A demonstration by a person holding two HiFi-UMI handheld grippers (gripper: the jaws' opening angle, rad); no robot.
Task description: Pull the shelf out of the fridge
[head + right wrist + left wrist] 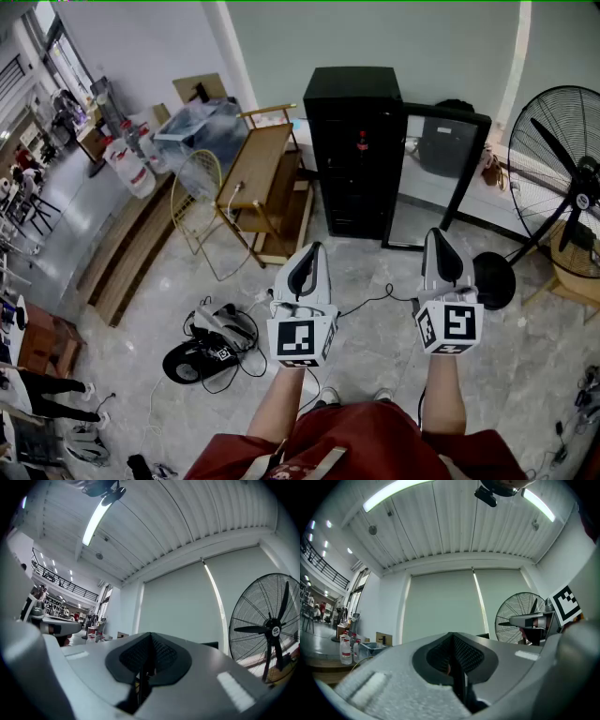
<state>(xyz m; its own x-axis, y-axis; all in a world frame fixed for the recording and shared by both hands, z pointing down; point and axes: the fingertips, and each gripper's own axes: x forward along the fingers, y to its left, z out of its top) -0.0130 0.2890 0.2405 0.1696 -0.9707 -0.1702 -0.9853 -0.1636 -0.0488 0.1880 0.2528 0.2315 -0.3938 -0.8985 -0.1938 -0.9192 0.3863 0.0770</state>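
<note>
- Bottles [129,161] with red caps and labels stand in a cluster at the far end of the long grey counter [70,220], near its right edge. Their contents look clear.
- A clear plastic bin [202,122] sits just beside the far left corner of the wooden trolley [265,173]. I cannot tell what is in it.
- A pale wire fan guard [197,192] leans against the trolley's left side.
- Black gear and cables [211,352] lie on the floor near the left gripper.
- The left gripper [307,261] is held over the floor, well apart from the fridge. Its jaws are clenched together with nothing between them.
- The black fridge [354,94] stands against the far wall with its door [436,173] swung open to the right.
- A bottle with a red label [362,143] stands in the fridge's upper part.
- The shelf [352,161] is inside the fridge, under that bottle, and shows only dimly in the dark interior.
- The right gripper [442,251] is level with the left one, its jaws pressed together and empty.
- A large floor fan [562,178] stands by the right edge.
</note>
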